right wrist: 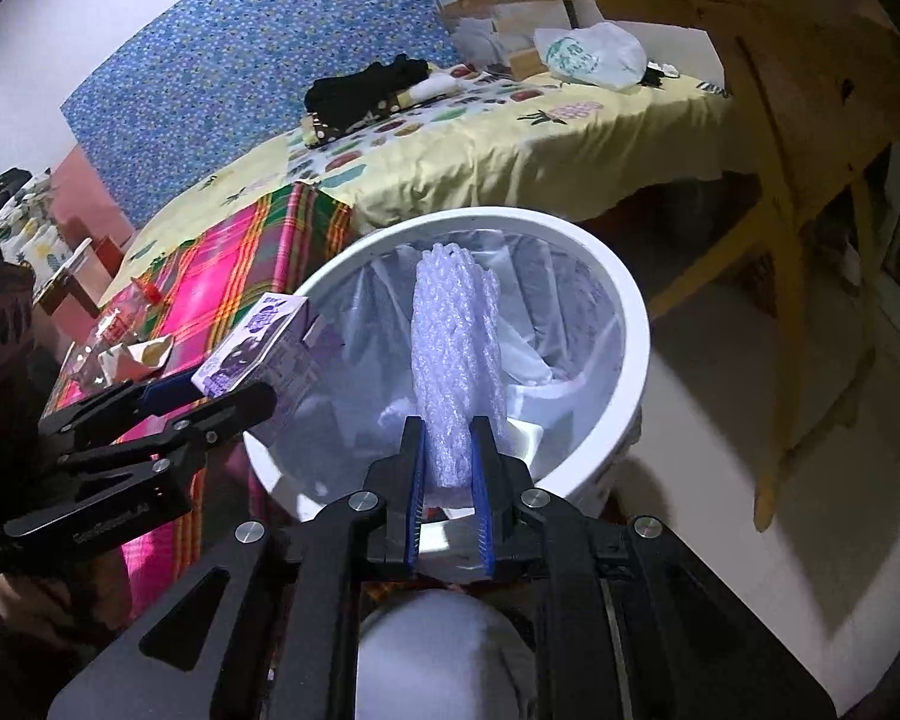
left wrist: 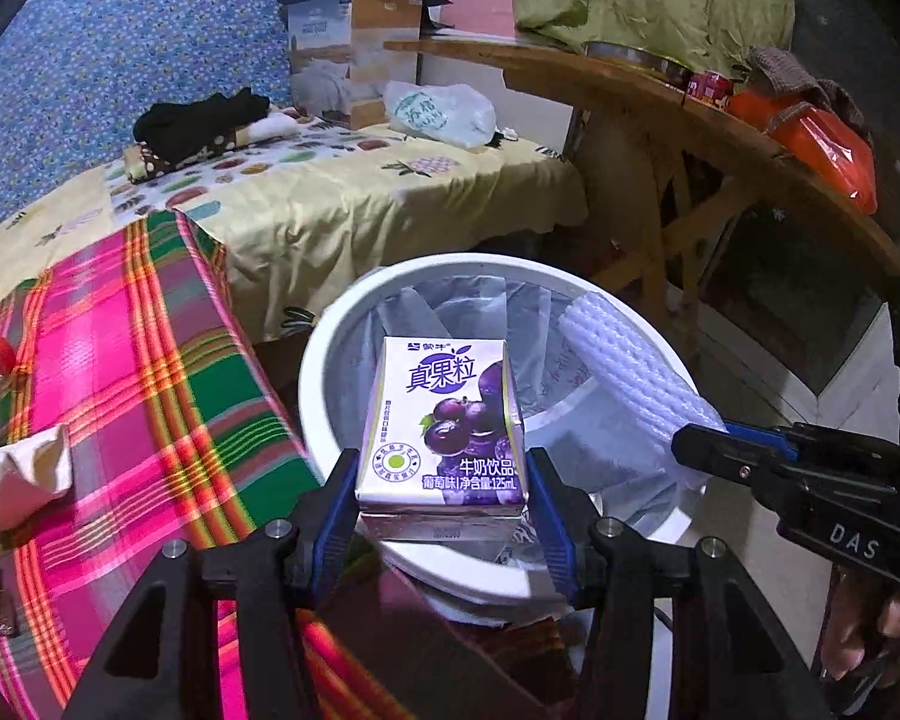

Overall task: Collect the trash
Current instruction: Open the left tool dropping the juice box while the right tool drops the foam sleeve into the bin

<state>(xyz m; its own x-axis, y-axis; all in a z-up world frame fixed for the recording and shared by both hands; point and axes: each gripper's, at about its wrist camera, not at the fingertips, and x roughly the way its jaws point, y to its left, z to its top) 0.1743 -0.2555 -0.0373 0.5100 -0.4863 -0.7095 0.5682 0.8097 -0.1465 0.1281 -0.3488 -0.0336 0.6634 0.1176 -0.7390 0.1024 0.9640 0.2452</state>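
Left gripper (left wrist: 441,483) clamped on milk carton (left wrist: 444,420), right gripper (right wrist: 448,468) pinching foam sleeve (right wrist: 456,354) lengthwise; both poised above bin (right wrist: 627,324) at frame centre.

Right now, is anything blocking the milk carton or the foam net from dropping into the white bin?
Nothing visible. The milk carton and the foam net both hang over the lined white bin, whose mouth is open.

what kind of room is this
Most likely a bedroom in a home: a bed with a patterned sheet and a blue quilt, a wooden table beside it, and a lined white trash bin on the floor.
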